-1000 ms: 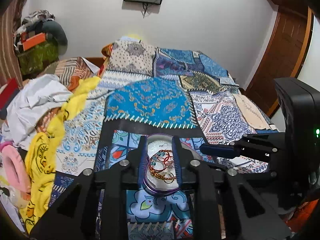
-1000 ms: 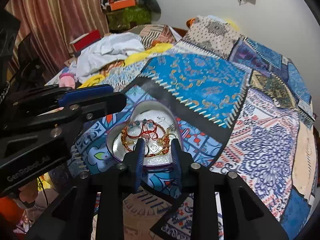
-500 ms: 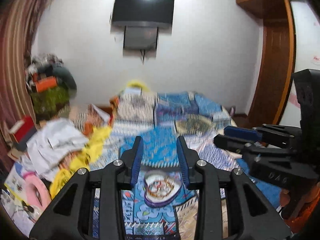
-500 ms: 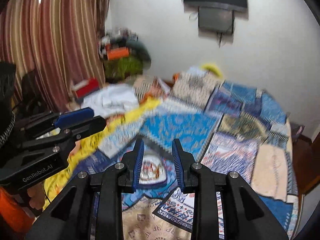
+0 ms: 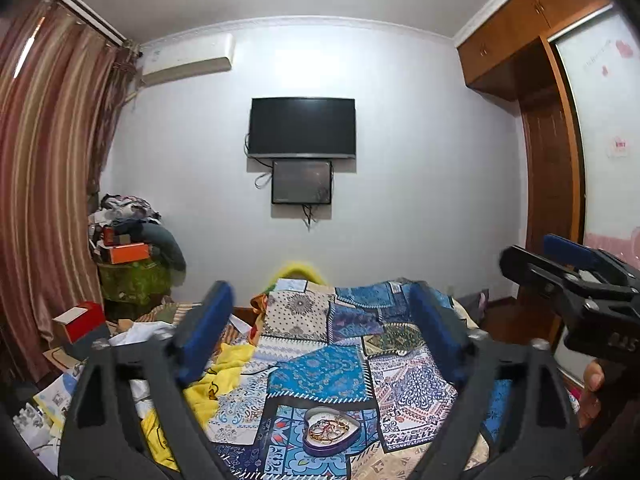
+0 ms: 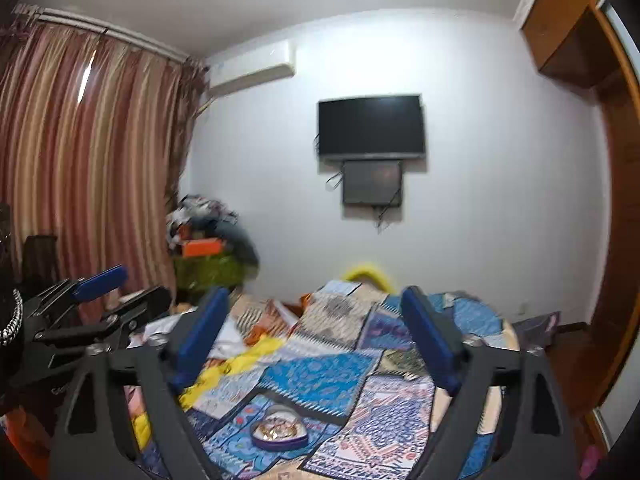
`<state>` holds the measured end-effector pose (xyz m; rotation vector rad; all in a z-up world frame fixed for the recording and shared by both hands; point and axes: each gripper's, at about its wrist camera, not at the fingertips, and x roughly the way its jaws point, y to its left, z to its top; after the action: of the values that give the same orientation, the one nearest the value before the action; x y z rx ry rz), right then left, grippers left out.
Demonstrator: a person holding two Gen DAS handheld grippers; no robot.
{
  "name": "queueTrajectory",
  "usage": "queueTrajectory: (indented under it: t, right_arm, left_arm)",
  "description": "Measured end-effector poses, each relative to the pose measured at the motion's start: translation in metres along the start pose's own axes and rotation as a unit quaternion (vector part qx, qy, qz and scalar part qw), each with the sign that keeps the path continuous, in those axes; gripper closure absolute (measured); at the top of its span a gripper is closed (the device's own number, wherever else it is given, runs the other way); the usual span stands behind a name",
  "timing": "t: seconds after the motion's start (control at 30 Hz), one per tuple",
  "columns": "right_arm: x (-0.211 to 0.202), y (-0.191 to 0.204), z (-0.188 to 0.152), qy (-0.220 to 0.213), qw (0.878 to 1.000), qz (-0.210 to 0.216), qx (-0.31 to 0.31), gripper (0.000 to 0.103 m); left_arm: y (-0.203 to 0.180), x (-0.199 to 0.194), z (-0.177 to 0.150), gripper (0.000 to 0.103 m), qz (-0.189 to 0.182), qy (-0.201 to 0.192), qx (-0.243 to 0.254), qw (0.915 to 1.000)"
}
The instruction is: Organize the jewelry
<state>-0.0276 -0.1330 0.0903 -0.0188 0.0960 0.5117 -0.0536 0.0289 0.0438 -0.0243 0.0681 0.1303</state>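
Note:
A heart-shaped purple tin (image 5: 330,435) holding gold and red bangles lies on the patchwork bedspread (image 5: 320,376). It also shows in the right wrist view (image 6: 279,432). My left gripper (image 5: 320,340) is open and empty, raised well above and back from the tin. My right gripper (image 6: 316,344) is open and empty too, equally high. The right gripper shows at the right edge of the left wrist view (image 5: 568,276), and the left gripper at the left edge of the right wrist view (image 6: 100,300).
A yellow cloth (image 5: 208,388) and white clothes (image 5: 136,332) lie on the bed's left side. A cluttered stand with an orange box (image 5: 128,252) stands by the striped curtain (image 5: 44,200). A wall TV (image 5: 302,126) and wooden wardrobe (image 5: 548,200) are behind.
Both grippers have lifted up and back from the tin and tilted to face the room. Both jaws have opened wide. The tin stays on the bed.

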Motion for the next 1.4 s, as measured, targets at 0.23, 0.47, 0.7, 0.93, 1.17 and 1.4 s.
queueTrajectory:
  t: [0.23,0.47,0.7,0.93,1.17,1.4]
  right_arm:
    - [0.001,0.011,-0.003,-0.008,0.999,-0.038,-0.016,0.000]
    - [-0.009,0.008,-0.008,-0.006,0.999,-0.035,-0.021,0.000]
    - [-0.014,0.006,-0.009,-0.001,0.999,-0.032,-0.020,0.000]
    - [-0.013,0.006,-0.009,0.004,0.999,-0.030,-0.020,0.000]
    - [-0.012,0.004,-0.011,0.013,0.999,-0.028,-0.017,0.000]
    - [-0.013,0.003,-0.012,0.017,0.999,-0.027,-0.013,0.000]
  left_arm:
    - [0.004,-0.005,0.000,0.003,0.004,0.004,-0.007,1.0000]
    - [0.000,-0.011,-0.003,0.003,0.009,0.004,-0.005,0.9999]
    - [-0.001,-0.011,-0.006,0.001,0.012,0.007,-0.006,0.9999]
    - [0.000,-0.008,-0.008,0.000,0.008,0.015,-0.011,0.9998]
    - [0.002,-0.005,-0.009,0.000,0.013,0.018,-0.012,0.9997]
    - [0.003,-0.001,-0.012,0.000,0.014,0.024,-0.013,0.9995]
